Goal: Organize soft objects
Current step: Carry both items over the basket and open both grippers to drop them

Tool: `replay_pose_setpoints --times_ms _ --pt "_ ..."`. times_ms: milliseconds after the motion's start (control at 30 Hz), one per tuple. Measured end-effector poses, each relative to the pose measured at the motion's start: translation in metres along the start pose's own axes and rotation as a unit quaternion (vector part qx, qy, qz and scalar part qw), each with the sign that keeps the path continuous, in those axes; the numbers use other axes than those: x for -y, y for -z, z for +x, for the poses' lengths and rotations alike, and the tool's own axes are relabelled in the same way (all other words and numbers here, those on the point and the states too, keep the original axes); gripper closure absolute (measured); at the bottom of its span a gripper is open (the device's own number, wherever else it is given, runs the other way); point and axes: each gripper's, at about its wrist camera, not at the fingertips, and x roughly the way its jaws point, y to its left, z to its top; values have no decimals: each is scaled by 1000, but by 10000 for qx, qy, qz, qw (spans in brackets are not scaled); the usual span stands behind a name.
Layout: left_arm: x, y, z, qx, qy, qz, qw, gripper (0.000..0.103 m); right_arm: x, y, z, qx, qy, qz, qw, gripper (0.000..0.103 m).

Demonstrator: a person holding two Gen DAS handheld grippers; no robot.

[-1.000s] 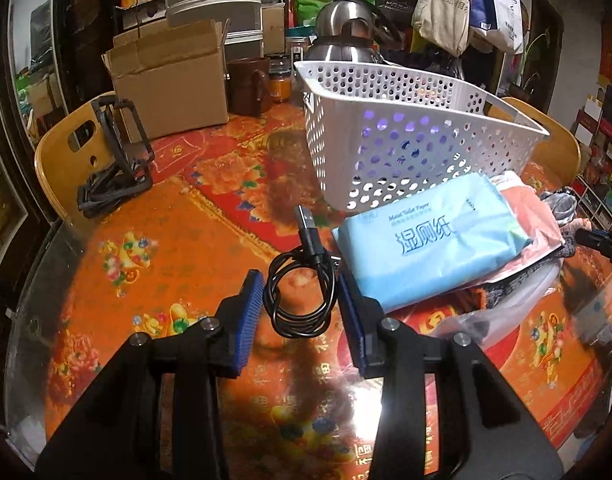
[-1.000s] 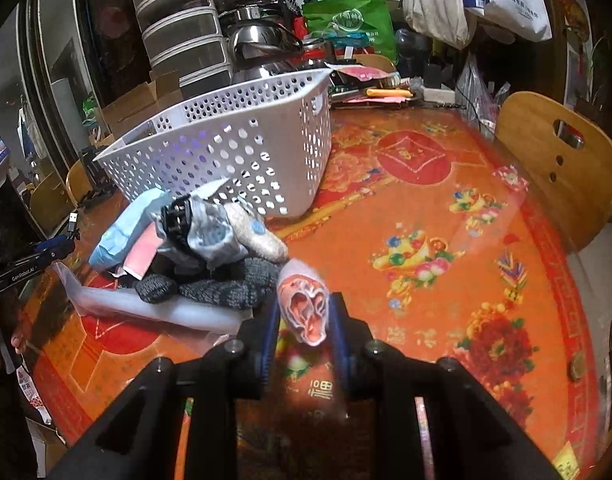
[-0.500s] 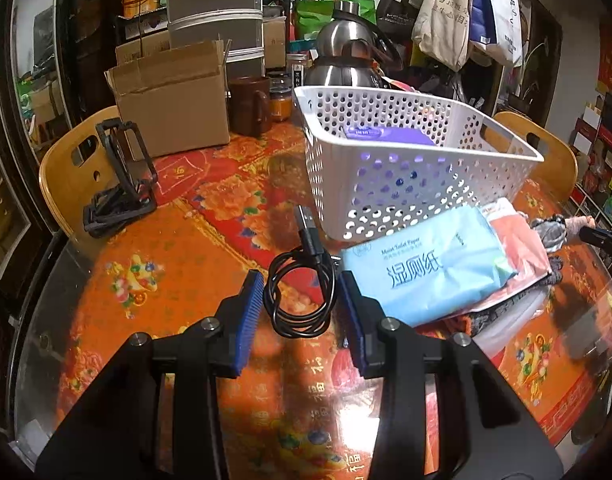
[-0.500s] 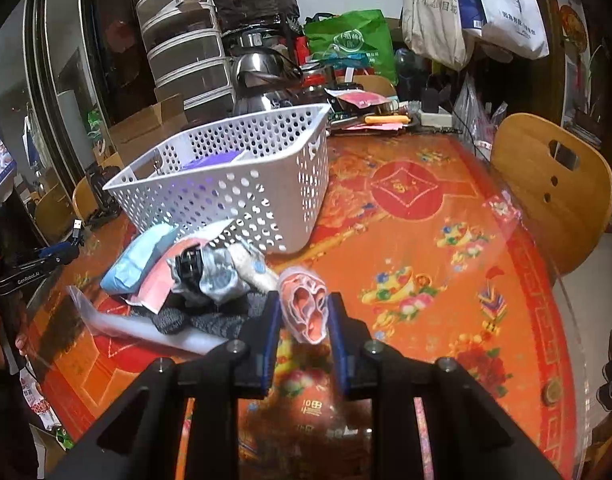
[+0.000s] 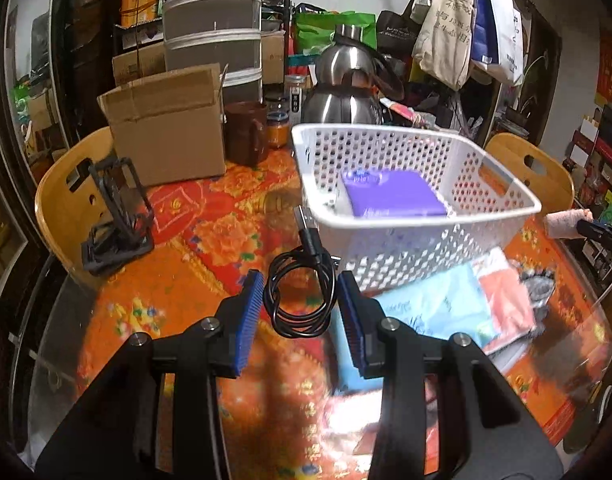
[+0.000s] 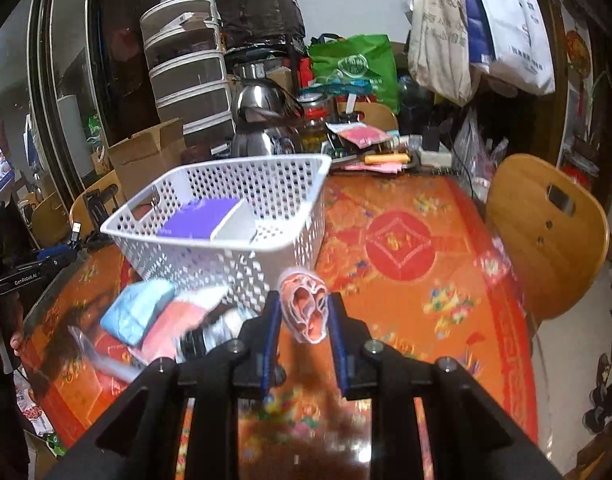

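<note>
black cable (image 5: 299, 292) and pink cloth (image 6: 304, 307) now higher above the table (image 6: 418, 280)

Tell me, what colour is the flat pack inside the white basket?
Purple pack; the left wrist view shows it best.

Both wrist views overlook the shared basket (image 5: 418, 216) (image 6: 241, 216).

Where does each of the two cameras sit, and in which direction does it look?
Left wrist view: sits on the left gripper, looking forward and down along its fingers, which grip a coiled black cable, toward the white basket.
Right wrist view: sits on the right gripper, looking along its fingers, which pinch a pink rolled cloth, over the floral tablecloth.
Shared: the basket, the purple pack inside it, the light blue tissue pack.
</note>
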Motion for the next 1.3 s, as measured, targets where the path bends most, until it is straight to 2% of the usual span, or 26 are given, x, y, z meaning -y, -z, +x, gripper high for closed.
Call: replay_pose_setpoints --times_ms 200,267,567,867,1033,1067,1100,1133,1200,1300 --pt "5 -43 -5 135 123 -35 9998 67 -16 -40 6 85 24 -189 9998 82" --pt "10 -60 0 102 159 -31 9998 67 -20 -53 12 62 -83 -201 9997 82" --pt "46 -117 56 -324 318 46 9990 67 -46 -91 59 -286 -52 -448 9986 82" --pt "71 -121 104 -716 274 83 9970 67 -52 -100 95 -604 28 -520 9968 82" --pt "67 -116 119 -812 222 -19 9964 65 -45 -97 111 -699 -138 -335 9969 80" --pt "65 -116 118 -814 235 -51 9964 64 -44 -96 112 -667 -145 -312 9972 78" --pt "64 -115 119 -821 290 -71 9962 60 -44 -95 111 -625 -148 -302 9975 71" --pt "63 -114 119 -828 296 -56 9961 55 -43 -94 110 -578 -162 -296 9978 56" --pt "61 -112 118 -814 210 -7 9965 44 -43 -94 105 -487 -110 -331 9982 33" --pt "58 -108 109 -667 218 -36 9975 30 -41 -92 95 -369 -119 -292 9988 31"
